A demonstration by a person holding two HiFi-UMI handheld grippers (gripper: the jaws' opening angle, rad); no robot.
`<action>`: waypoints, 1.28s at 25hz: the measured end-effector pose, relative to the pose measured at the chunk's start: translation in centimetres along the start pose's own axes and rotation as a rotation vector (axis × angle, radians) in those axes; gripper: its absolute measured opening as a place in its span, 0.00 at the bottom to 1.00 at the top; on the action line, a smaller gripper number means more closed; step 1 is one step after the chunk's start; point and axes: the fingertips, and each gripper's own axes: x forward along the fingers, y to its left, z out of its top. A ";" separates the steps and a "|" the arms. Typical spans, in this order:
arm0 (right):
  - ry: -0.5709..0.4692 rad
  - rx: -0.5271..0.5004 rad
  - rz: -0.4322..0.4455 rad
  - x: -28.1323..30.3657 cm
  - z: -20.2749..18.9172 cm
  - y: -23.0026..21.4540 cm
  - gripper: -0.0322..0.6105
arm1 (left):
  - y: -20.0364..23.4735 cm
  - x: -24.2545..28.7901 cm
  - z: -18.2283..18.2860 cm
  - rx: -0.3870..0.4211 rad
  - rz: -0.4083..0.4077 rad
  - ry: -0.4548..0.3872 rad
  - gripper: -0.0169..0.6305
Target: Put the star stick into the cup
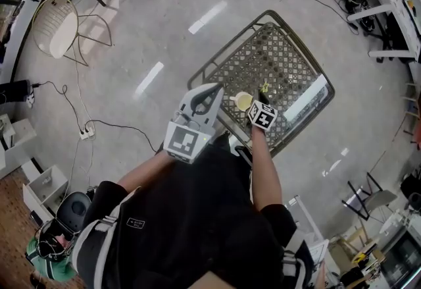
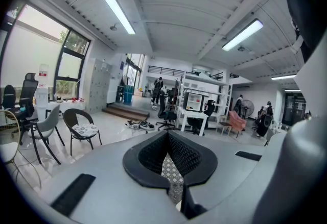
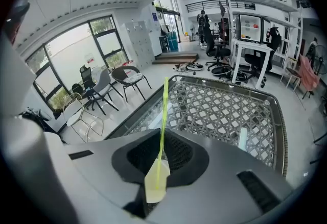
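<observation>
A person stands over a grey metal lattice desk (image 1: 217,65), the right hand-held gripper (image 3: 162,136) clenched on a thin yellow-green star stick (image 3: 163,116). The jaws pinch the stick low on its length. A pale flat piece sits at the end nearest the camera, and the long shaft points out over the lattice. The stick is in the air above the desk, just to the right of the pale yellow cup (image 1: 243,101) and not yet in it. The cup stands upright close to the desk's near edge. The left hand-held gripper (image 2: 167,135) is raised beside the cup with its jaws together on nothing.

By the look of it, the step in hand is bringing the stick over the cup's mouth. The right gripper view does not show the cup, so the aiming probably rests on the view from above. The shaft is slim and held at one point only, so it may well swivel between the pads as the wrist turns. If the end knocks the rim, a cup that looks this light could tip or slide off the near edge. If the stick is let go too soon, it could drop through the openings of the lattice to the floor
</observation>
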 end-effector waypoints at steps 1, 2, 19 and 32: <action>0.007 0.001 0.000 0.1 -0.1 0.0 0.08 | 0.1 0.0 0.0 0.000 0.001 0.001 0.05; 0.013 0.004 0.001 0.2 -0.3 -0.1 0.08 | 0.1 0.0 0.0 0.001 0.002 0.002 0.05; 0.012 0.036 0.009 -2.4 -1.4 0.4 0.08 | -1.1 -0.6 0.5 -0.002 -0.024 -0.027 0.05; -0.167 0.083 0.050 -11.5 2.9 1.5 0.08 | -5.3 -1.7 1.6 0.023 -0.084 -0.063 0.05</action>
